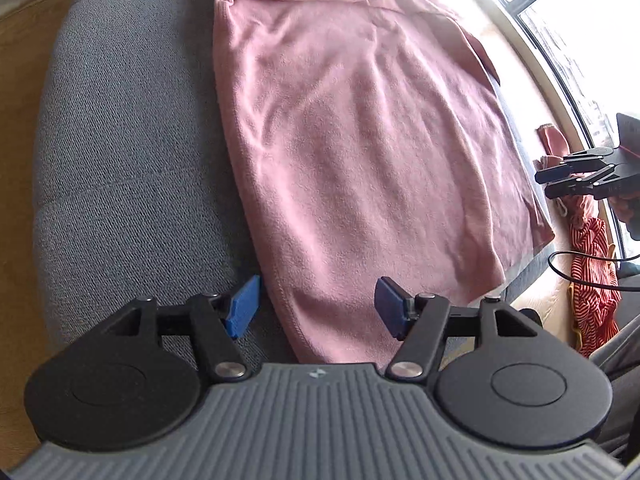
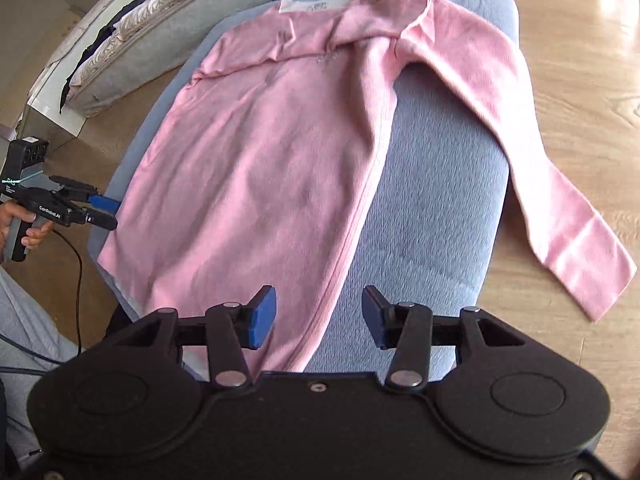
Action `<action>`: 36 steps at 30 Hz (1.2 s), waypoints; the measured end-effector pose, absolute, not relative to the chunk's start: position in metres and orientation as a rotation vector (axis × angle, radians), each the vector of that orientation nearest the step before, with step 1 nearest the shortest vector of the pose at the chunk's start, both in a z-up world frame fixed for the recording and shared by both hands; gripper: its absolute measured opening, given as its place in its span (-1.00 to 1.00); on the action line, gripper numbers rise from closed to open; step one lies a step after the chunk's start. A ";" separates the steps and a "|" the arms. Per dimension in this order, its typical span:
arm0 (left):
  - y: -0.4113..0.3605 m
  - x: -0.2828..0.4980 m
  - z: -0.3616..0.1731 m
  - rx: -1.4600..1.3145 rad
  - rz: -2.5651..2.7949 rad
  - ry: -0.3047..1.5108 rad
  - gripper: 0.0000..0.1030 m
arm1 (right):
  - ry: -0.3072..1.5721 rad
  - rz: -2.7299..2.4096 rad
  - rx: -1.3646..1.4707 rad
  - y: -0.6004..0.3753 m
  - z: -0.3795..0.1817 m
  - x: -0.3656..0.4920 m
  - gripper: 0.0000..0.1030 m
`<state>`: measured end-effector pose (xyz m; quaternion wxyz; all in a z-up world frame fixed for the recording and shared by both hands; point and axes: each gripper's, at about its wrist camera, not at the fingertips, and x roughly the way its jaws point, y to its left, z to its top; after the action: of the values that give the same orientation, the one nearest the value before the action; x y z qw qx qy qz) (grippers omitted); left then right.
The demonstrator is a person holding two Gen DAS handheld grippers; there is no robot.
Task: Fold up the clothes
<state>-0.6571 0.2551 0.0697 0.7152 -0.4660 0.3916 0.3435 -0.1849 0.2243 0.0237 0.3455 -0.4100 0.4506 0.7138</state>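
Right wrist view: pink long-sleeved top looks soft and limp, best pinched at the hem; right gripper and left gripper both gape, empty.

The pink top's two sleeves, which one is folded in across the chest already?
The sleeve on the left wrist tool's side lies folded across the chest; the other sleeve stretches out, its cuff hanging past the grey cushion.

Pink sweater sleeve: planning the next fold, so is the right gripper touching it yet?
Apart. The right wrist view shows the right gripper open at the hem, with bare gray cushion between it and the sleeve.
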 end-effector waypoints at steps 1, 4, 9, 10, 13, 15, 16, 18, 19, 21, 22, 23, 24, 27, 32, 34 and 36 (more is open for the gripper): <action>0.252 -0.658 0.069 -1.049 0.751 0.863 0.35 | 1.194 1.846 -1.075 0.218 0.020 -0.185 -0.08; 0.245 -0.662 0.065 -1.097 0.737 0.825 0.44 | 1.246 1.832 -1.106 0.203 0.010 -0.187 -0.08; 0.239 -0.664 0.061 -1.169 0.714 0.748 0.66 | 1.399 1.796 -1.018 0.200 -0.001 -0.183 -0.11; 0.238 -0.663 0.061 -1.174 0.710 0.742 0.66 | 1.447 1.791 -0.968 0.203 -0.002 -0.181 -0.12; 0.232 -0.661 0.063 -1.176 0.721 0.747 0.54 | 1.550 1.752 -0.870 0.210 -0.008 -0.178 -0.14; 0.228 -0.660 0.063 -1.164 0.736 0.759 0.46 | 1.538 1.751 -0.892 0.212 -0.008 -0.182 -0.14; 0.226 -0.660 0.064 -1.161 0.742 0.755 0.44 | 1.518 1.766 -0.907 0.213 -0.008 -0.185 -0.14; 0.223 -0.660 0.064 -1.141 0.757 0.747 0.07 | 1.510 1.770 -0.905 0.213 -0.009 -0.187 -0.13; 0.222 -0.661 0.063 -1.130 0.775 0.747 -0.17 | 1.518 1.762 -0.890 0.213 -0.010 -0.186 -0.13; 0.220 -0.663 0.061 -1.115 0.801 0.743 -0.43 | 1.540 1.737 -0.855 0.212 -0.013 -0.185 -0.13; 0.219 -0.665 0.059 -1.111 0.809 0.742 -0.61 | 1.526 1.723 -0.856 0.210 -0.015 -0.185 -0.16; 0.220 -0.668 0.058 -1.111 0.810 0.739 -0.66 | 1.511 1.709 -0.859 0.208 -0.016 -0.184 -0.31; 0.220 -0.671 0.059 -1.116 0.805 0.734 -0.75 | 1.496 1.696 -0.861 0.206 -0.017 -0.184 -0.65; 0.221 -0.677 0.062 -1.118 0.773 0.774 -0.86 | 1.427 1.684 -0.919 0.203 -0.015 -0.187 -0.86; 0.218 -0.685 0.066 -1.117 0.746 0.876 -0.86 | 1.407 1.762 -0.982 0.204 0.013 -0.182 -0.88; 0.218 -0.688 0.062 -1.134 0.744 0.898 -0.86 | 1.343 1.779 -1.043 0.201 0.018 -0.184 -0.88; 0.218 -0.689 0.061 -1.139 0.741 0.910 -0.86 | 1.303 1.782 -1.083 0.197 0.013 -0.187 -0.88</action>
<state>-0.6893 0.2177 0.0611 0.6839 -0.5081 0.4058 0.3308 -0.1868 0.1975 0.0128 0.3350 -0.4149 0.4992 0.6829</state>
